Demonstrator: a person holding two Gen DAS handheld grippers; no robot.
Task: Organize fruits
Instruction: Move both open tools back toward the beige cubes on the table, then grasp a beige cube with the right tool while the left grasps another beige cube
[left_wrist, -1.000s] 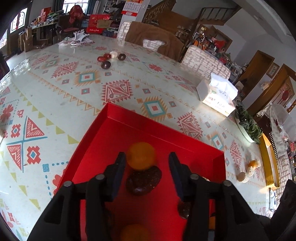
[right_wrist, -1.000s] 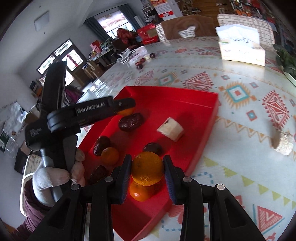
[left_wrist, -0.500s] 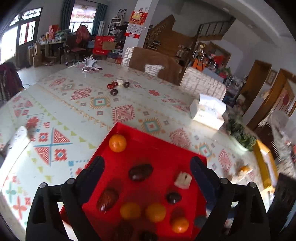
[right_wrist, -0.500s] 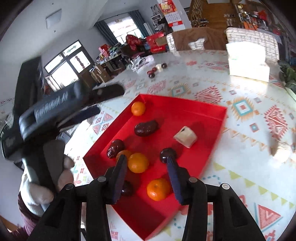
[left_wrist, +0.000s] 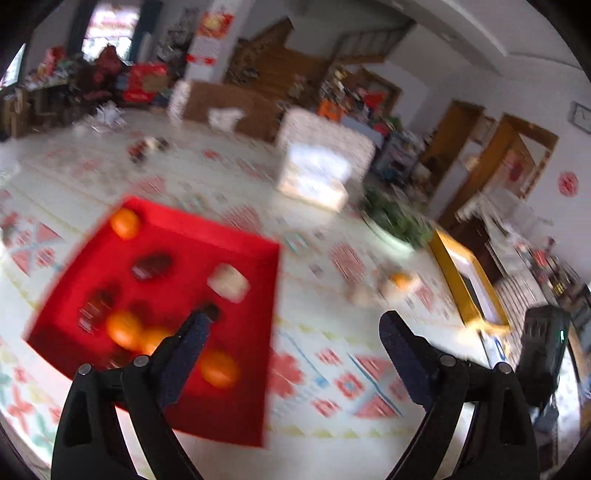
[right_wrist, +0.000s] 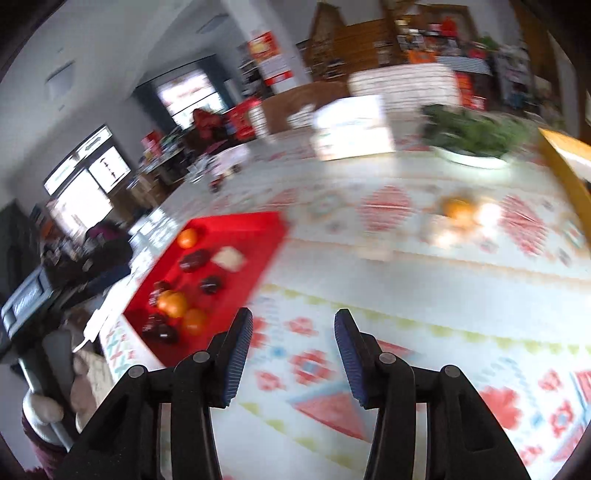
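Note:
A red tray (left_wrist: 255, 266) (right_wrist: 258, 229) lies on the patterned table, holding several oranges (left_wrist: 125, 223) (right_wrist: 171, 302), dark dates (left_wrist: 151, 266) (right_wrist: 194, 260) and a pale chunk (left_wrist: 229, 282) (right_wrist: 229, 257). More loose fruit, with an orange (left_wrist: 400, 279) (right_wrist: 458, 208) among pale pieces, lies on the cloth to the right. My left gripper (left_wrist: 297, 319) is wide open and empty, above the tray's right edge. My right gripper (right_wrist: 293, 319) is open and empty over bare cloth right of the tray. Both views are motion-blurred.
A white tissue box (left_wrist: 314, 177) (right_wrist: 352, 127) and a bowl of greens (left_wrist: 397, 221) (right_wrist: 474, 138) stand at the far side. A yellow frame (left_wrist: 465, 280) lies at the right. A small fruit pile (left_wrist: 147, 147) sits far back.
The right gripper let its orange go in the tray and opened. Both grippers lifted and swung right, away from the tray, towards the loose fruit on the cloth.

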